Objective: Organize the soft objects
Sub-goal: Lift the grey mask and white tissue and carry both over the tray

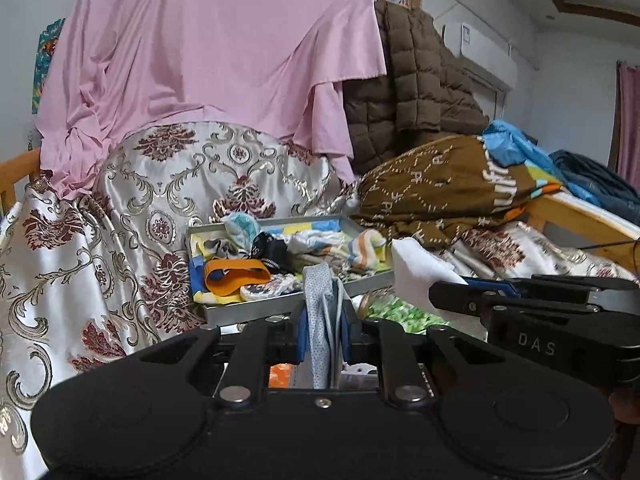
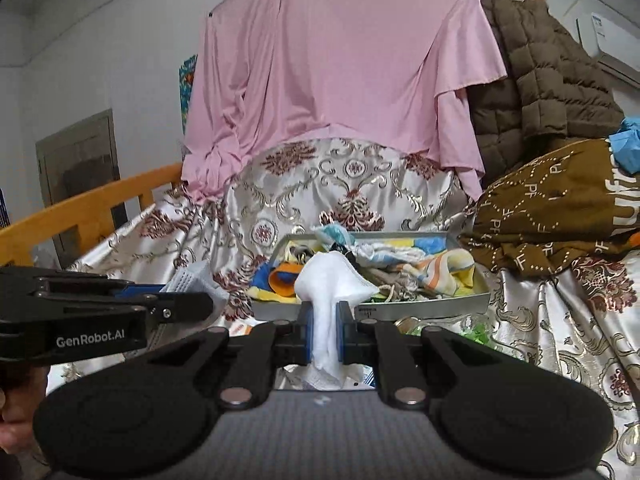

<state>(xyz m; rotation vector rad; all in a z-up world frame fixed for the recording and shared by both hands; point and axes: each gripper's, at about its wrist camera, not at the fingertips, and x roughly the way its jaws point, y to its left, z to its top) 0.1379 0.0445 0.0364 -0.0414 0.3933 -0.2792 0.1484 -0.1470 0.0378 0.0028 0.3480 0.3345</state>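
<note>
L wrist view: left gripper (image 1: 323, 332) clamped on a grey dotted cloth (image 1: 318, 300), held just short of the metal tray (image 1: 280, 306), which is already heaped w/ socks and small soft items; judged partway done. R wrist view: right gripper (image 2: 325, 334) pinching a white cloth (image 2: 334, 280) before the same tray (image 2: 420, 308). Both pieces still to place. Room tight: grippers near each other, brown bundle (image 2: 560, 208) crowding the tray's right rim, patterned drape (image 2: 320, 184) behind.

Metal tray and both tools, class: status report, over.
Left tool shut on dotted grey cloth. Right tool shut on white cloth. Metal tray ahead, full of small fabrics. Nothing between.
</note>
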